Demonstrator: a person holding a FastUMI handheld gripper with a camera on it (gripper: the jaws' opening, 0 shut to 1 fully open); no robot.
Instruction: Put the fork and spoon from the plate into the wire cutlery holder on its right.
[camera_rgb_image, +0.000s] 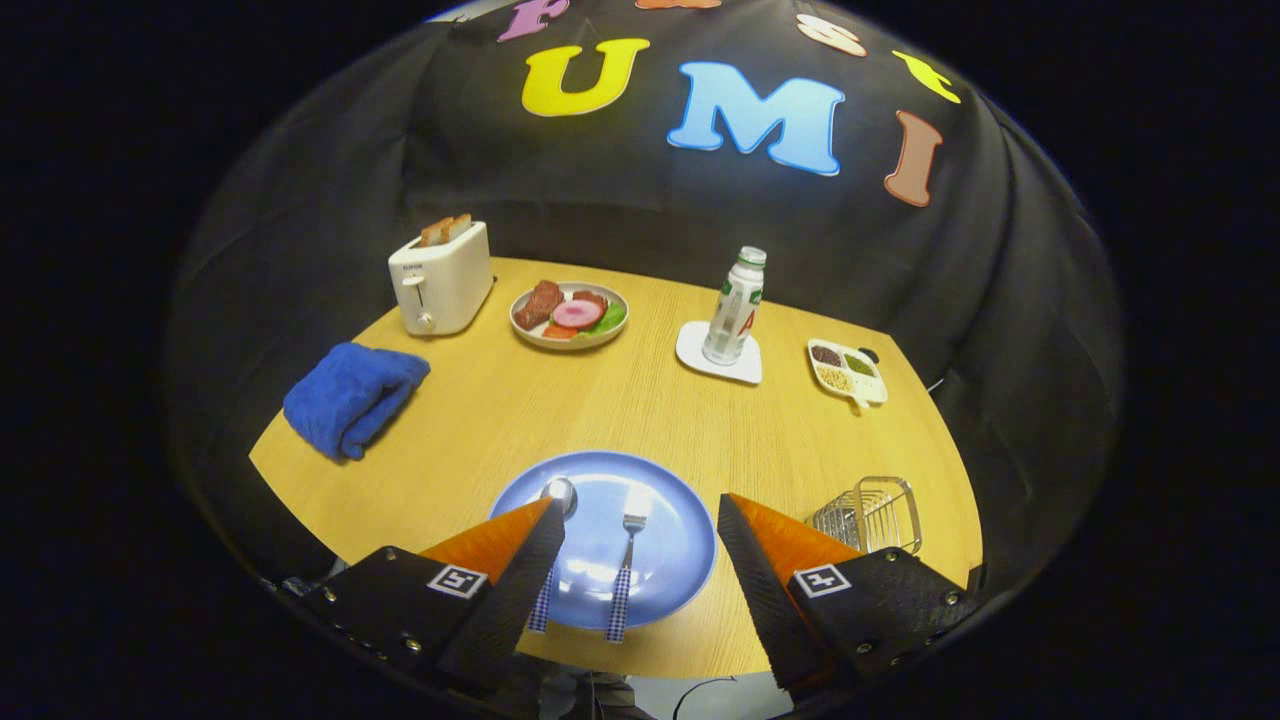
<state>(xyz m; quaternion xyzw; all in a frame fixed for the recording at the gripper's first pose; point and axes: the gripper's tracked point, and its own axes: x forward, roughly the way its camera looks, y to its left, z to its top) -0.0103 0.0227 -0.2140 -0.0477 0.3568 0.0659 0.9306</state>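
Observation:
A blue plate (668, 520) lies near the table's front edge, between my fingers and just ahead of them. On it a fork (626, 565) with a checked handle lies lengthwise, tines pointing away. A spoon (556, 500) lies to its left, its bowl peeking past my left finger and its checked handle partly hidden behind that finger. The wire cutlery holder (872, 514) stands to the right of the plate, just beyond my right finger. My gripper (640, 510) hovers above the plate, open, with nothing held.
Farther back on the wooden table (480, 410) sit a white toaster (440, 278) with toast, a plate of food (570, 315), a bottle (735, 308) on a white coaster, and a small divided dish (847, 371). A folded blue cloth (352, 398) lies at the left.

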